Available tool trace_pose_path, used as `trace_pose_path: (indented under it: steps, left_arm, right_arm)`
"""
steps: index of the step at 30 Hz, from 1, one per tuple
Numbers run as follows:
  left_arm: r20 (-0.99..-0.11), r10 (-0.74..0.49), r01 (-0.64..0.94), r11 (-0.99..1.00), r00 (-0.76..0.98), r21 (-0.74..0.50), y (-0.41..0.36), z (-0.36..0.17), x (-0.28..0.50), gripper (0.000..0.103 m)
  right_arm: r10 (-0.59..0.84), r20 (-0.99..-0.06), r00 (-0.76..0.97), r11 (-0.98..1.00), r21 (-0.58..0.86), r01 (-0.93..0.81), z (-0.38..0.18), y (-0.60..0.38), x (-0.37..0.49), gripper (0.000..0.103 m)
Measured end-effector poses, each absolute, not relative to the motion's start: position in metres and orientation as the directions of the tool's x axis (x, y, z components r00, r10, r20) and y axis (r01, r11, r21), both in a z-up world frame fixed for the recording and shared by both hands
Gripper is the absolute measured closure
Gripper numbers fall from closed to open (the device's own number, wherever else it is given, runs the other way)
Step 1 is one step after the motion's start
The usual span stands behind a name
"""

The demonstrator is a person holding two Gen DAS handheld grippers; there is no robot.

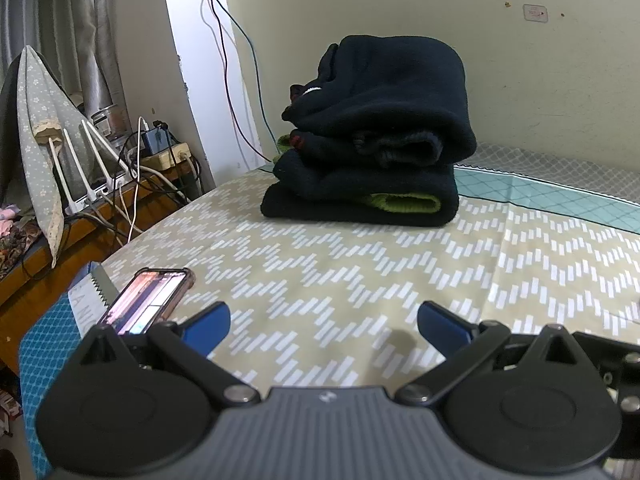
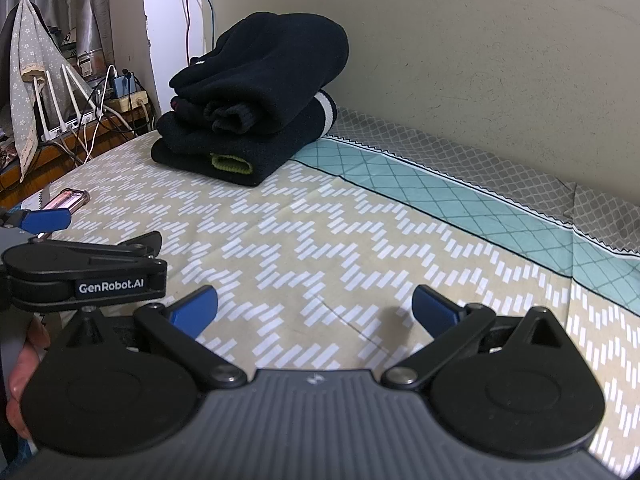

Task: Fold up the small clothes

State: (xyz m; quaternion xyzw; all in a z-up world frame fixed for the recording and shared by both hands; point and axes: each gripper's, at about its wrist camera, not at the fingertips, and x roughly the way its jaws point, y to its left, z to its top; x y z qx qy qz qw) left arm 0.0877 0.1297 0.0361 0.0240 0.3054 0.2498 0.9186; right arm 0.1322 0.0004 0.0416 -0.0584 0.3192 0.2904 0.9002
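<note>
Both grippers, left (image 1: 324, 326) and right (image 2: 314, 308), hover with jaws spread and empty over the bed (image 2: 360, 240); folded dark clothes (image 1: 372, 136) are stacked well ahead.

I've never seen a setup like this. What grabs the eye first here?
The stack of folded dark knit clothes stands near the wall on the beige zigzag-patterned bedsheet. In front, the left gripper and right gripper are both open and empty, and a lit smartphone lies at the bed's left edge.
</note>
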Motion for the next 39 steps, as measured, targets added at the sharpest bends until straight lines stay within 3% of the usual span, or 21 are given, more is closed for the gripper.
trace_pose_path:
  steps: [39]
  left_arm:
    - [-0.545, 0.481, -0.443, 0.872, 0.687, 0.21, 0.1252, 0.036, 0.0857, 0.0]
  right_arm:
    - [0.484, -0.609, 0.628, 0.825, 0.08, -0.559, 0.0417, 0.0, 0.1323, 0.0]
